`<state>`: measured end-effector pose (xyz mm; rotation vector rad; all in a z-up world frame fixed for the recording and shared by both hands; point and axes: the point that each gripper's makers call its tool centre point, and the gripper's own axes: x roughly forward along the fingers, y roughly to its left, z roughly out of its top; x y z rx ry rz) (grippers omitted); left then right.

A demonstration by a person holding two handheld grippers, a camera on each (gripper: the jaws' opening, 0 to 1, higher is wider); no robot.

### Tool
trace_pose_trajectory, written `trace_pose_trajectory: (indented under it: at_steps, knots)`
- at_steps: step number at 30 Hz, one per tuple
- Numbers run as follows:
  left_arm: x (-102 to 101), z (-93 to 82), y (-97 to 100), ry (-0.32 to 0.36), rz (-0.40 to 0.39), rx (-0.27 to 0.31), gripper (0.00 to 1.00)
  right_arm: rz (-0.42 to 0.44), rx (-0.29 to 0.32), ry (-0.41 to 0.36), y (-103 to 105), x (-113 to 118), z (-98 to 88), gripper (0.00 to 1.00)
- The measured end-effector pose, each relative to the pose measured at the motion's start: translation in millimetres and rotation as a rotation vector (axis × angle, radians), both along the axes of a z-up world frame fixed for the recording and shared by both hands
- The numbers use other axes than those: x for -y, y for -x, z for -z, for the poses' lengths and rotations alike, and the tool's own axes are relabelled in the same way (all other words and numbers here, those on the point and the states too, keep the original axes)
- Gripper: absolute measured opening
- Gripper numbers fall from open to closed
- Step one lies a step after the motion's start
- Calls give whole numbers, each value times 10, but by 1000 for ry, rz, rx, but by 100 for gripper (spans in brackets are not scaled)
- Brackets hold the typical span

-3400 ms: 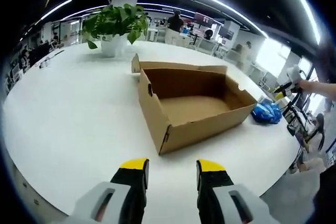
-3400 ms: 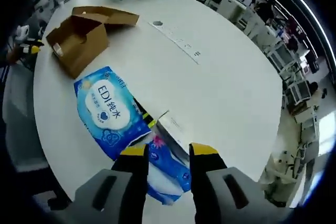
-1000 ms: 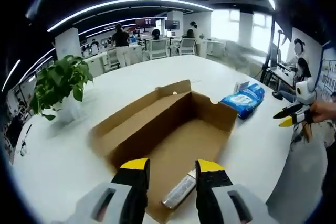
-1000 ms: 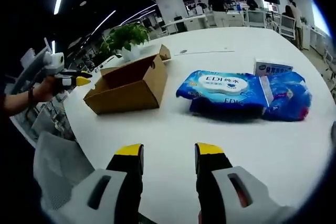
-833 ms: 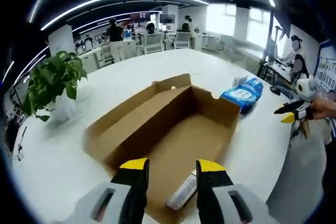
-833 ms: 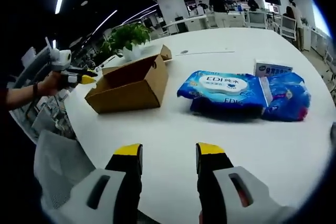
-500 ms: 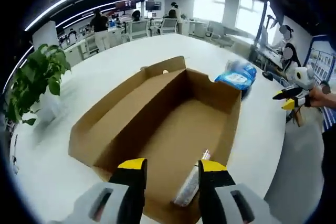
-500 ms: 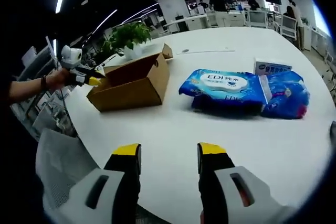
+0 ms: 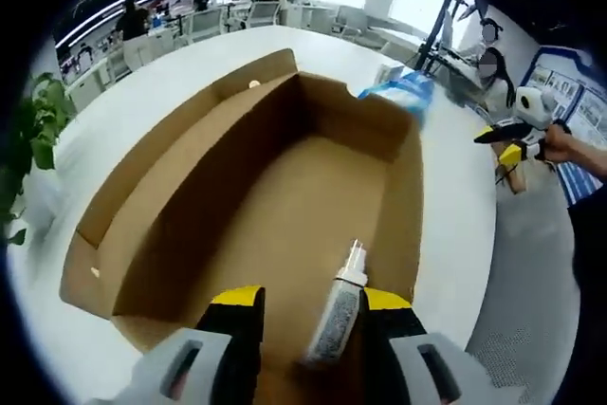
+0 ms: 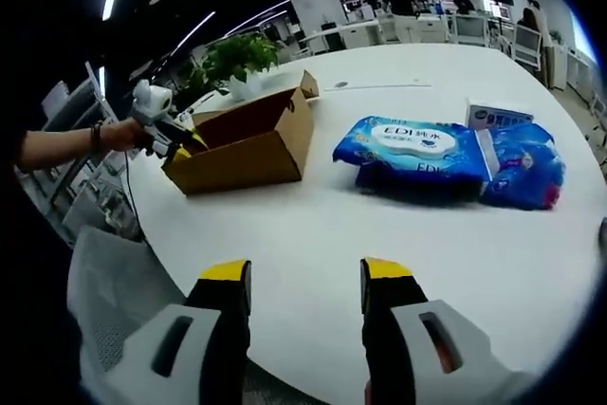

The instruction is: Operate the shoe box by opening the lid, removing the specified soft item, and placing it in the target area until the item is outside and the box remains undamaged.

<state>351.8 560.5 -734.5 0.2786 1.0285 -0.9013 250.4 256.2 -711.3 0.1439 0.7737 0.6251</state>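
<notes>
With the shoe box (image 9: 237, 187) open, a small spray bottle (image 9: 334, 315) lies inside by the near wall: light, rigid, slick; grab mid-body. Left gripper (image 9: 308, 303) spread wide, empty, straddling it; right gripper (image 10: 305, 277) agape, empty.

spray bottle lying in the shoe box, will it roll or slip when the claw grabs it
Probably apt to roll: the spray bottle looks round-bodied and lies on its side on the shoe box floor. It seems rigid, not squashy. Its small size suggests it is light, so the open left claw could nudge it aside.
</notes>
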Motion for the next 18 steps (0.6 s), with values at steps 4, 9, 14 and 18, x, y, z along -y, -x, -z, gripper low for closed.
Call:
trace_pose_trajectory:
  at_steps: [4, 9, 14, 18]
  knots:
    - [22, 65, 28, 37, 24, -68, 42, -1, -4, 3, 4, 2, 8, 44]
    - [19, 152, 39, 33, 50, -86, 46, -4, -8, 10, -2, 27, 25, 44]
    - [37, 214, 60, -7, 91, -75, 44, -3, -12, 13, -15, 48, 46, 44]
    - [63, 238, 90, -42, 130, -55, 47, -9, -18, 20, -34, 44, 77, 43]
